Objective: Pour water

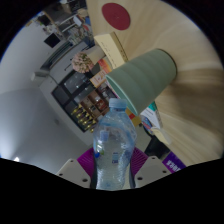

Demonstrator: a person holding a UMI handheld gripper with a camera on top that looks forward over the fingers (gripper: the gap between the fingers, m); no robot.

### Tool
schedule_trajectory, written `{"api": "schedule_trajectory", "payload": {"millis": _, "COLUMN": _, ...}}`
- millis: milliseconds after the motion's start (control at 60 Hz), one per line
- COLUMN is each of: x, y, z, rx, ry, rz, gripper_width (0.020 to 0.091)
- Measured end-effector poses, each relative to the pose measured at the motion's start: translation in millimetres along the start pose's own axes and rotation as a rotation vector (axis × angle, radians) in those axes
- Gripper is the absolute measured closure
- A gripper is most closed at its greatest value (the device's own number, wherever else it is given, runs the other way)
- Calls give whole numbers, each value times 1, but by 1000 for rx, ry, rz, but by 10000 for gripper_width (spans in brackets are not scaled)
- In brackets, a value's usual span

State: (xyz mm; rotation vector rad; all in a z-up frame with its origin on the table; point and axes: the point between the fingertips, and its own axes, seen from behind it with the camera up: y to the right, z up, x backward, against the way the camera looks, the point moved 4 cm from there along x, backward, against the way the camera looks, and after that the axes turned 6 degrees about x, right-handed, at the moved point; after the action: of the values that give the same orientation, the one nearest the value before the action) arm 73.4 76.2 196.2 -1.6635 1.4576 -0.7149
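Note:
A clear plastic water bottle point(114, 145) with a blue-and-white label sits between my fingers, and both purple pads point(160, 163) press against its sides, so my gripper point(114, 172) is shut on it. The whole view is rolled over, so the bottle is tipped. Its mouth reaches to the rim of a pale green cup point(143, 77) that stands on the light wooden table point(185, 45) just beyond the fingers. I cannot see any water running.
A red round disc point(117, 14) lies on the table beyond the cup. Shelves with small items point(85, 95) and other room furniture show behind the bottle. A small green and white object point(150, 119) lies next to the cup.

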Motion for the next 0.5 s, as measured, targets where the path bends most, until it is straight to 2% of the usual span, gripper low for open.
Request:
{"api": "schedule_trajectory", "payload": {"millis": 100, "x": -12, "y": -5, "z": 1, "rx": 193, "ry": -33, "rz": -47, "gripper_width": 662}}
{"api": "schedule_trajectory", "payload": {"millis": 117, "x": 11, "y": -1, "z": -15, "rx": 247, "ry": -42, "rz": -50, "gripper_width": 661}}
{"api": "schedule_trajectory", "payload": {"millis": 150, "x": -8, "y": -11, "z": -10, "rx": 356, "ry": -59, "rz": -67, "gripper_width": 665}}
{"api": "schedule_trajectory", "payload": {"millis": 217, "x": -13, "y": -45, "z": -18, "rx": 641, "ry": -91, "rz": -68, "gripper_width": 665}}
{"api": "schedule_trajectory", "payload": {"millis": 233, "x": 6, "y": -55, "z": -26, "rx": 724, "ry": -97, "rz": -57, "gripper_width": 666}}
{"api": "schedule_trajectory", "payload": {"millis": 300, "x": -1, "y": -100, "z": -28, "rx": 1039, "ry": -71, "rz": -8, "gripper_width": 662}}
{"api": "schedule_trajectory", "payload": {"millis": 383, "x": 20, "y": -160, "z": -15, "rx": 1486, "ry": 36, "rz": 46, "gripper_width": 662}}
{"api": "schedule_trajectory", "payload": {"millis": 400, "x": 18, "y": -160, "z": 8, "rx": 1560, "ry": 81, "rz": 32, "gripper_width": 661}}
{"api": "schedule_trajectory", "payload": {"millis": 450, "x": 28, "y": -184, "z": 40, "rx": 1791, "ry": 207, "rz": 13, "gripper_width": 659}}
{"api": "schedule_trajectory", "payload": {"millis": 500, "x": 41, "y": -196, "z": 57, "rx": 1984, "ry": 331, "rz": 11, "gripper_width": 642}}
